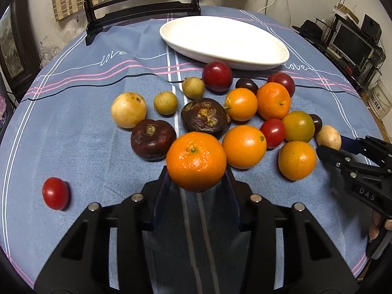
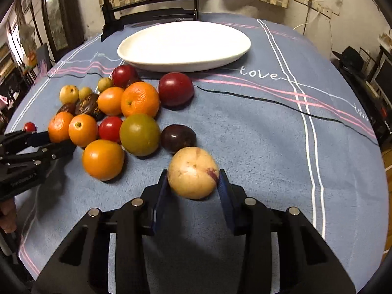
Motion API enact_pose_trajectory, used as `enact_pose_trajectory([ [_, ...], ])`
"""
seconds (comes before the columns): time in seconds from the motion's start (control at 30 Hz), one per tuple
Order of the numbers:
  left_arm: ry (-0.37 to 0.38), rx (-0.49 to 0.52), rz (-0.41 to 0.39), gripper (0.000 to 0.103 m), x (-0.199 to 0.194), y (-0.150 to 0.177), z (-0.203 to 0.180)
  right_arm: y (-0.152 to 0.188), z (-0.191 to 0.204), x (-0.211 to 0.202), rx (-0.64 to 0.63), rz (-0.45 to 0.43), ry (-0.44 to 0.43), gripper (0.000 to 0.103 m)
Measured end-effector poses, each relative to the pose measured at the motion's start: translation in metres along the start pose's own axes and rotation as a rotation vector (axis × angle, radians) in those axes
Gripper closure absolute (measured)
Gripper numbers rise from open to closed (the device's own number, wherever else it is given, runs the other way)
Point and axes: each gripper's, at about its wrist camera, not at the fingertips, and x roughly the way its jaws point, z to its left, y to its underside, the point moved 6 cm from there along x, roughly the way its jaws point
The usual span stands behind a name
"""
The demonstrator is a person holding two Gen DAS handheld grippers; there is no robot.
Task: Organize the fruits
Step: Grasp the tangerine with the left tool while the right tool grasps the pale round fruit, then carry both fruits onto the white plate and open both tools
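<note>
My left gripper [image 1: 196,174] is shut on an orange mandarin [image 1: 196,161], at the near edge of the fruit pile. My right gripper [image 2: 193,183] is shut on a pale yellow-tan fruit [image 2: 193,172], which also shows in the left wrist view [image 1: 328,137]. The pile holds several oranges [image 1: 244,146], dark mangosteens [image 1: 205,117], red plums [image 1: 217,76], small tan longans [image 1: 165,103] and red tomatoes [image 1: 272,133]. An empty white oval plate [image 1: 224,41] lies behind the pile; it also shows in the right wrist view [image 2: 183,46].
A lone red tomato [image 1: 55,193] lies apart at the left on the blue tablecloth [image 1: 85,122]. A dark plum [image 2: 178,138] sits just ahead of my right gripper. A black mirror stand [image 1: 142,7] stands at the table's far edge.
</note>
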Motion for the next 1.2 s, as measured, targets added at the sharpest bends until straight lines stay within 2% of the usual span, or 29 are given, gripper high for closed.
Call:
enact_pose_trajectory([
  [0.23, 0.019, -0.011, -0.020, 0.062, -0.006, 0.000, 0.001, 0.002, -0.003, -0.021, 0.021, -0.058, -0.035, 0.064],
  [0.43, 0.026, 0.013, -0.098, 0.062, -0.036, -0.011, -0.002, -0.011, -0.003, -0.050, 0.023, -0.137, -0.051, 0.064],
  [0.6, 0.017, 0.060, -0.154, 0.061, -0.050, -0.055, -0.011, -0.048, -0.005, -0.072, 0.019, -0.240, -0.065, 0.063],
  [0.73, 0.016, 0.075, -0.164, 0.061, -0.039, -0.092, -0.020, -0.086, -0.007, -0.066, 0.026, -0.309, -0.048, 0.063],
  [0.8, 0.028, 0.073, -0.158, 0.061, -0.026, -0.109, -0.022, -0.104, -0.006, -0.051, 0.018, -0.302, -0.046, 0.063],
  [0.93, 0.017, 0.046, -0.109, 0.061, 0.012, -0.137, -0.020, -0.127, -0.005, -0.011, 0.017, -0.230, -0.039, 0.063],
  [1.13, 0.001, 0.038, -0.067, 0.060, 0.053, -0.155, -0.018, -0.144, -0.005, 0.035, 0.008, -0.154, -0.003, 0.063],
  [1.17, 0.005, 0.036, -0.068, 0.059, 0.056, -0.156, -0.018, -0.145, -0.005, 0.039, 0.005, -0.147, 0.000, 0.055],
  [1.2, 0.007, 0.036, -0.067, 0.058, 0.058, -0.157, -0.018, -0.145, -0.004, 0.041, 0.000, -0.143, 0.011, 0.040],
])
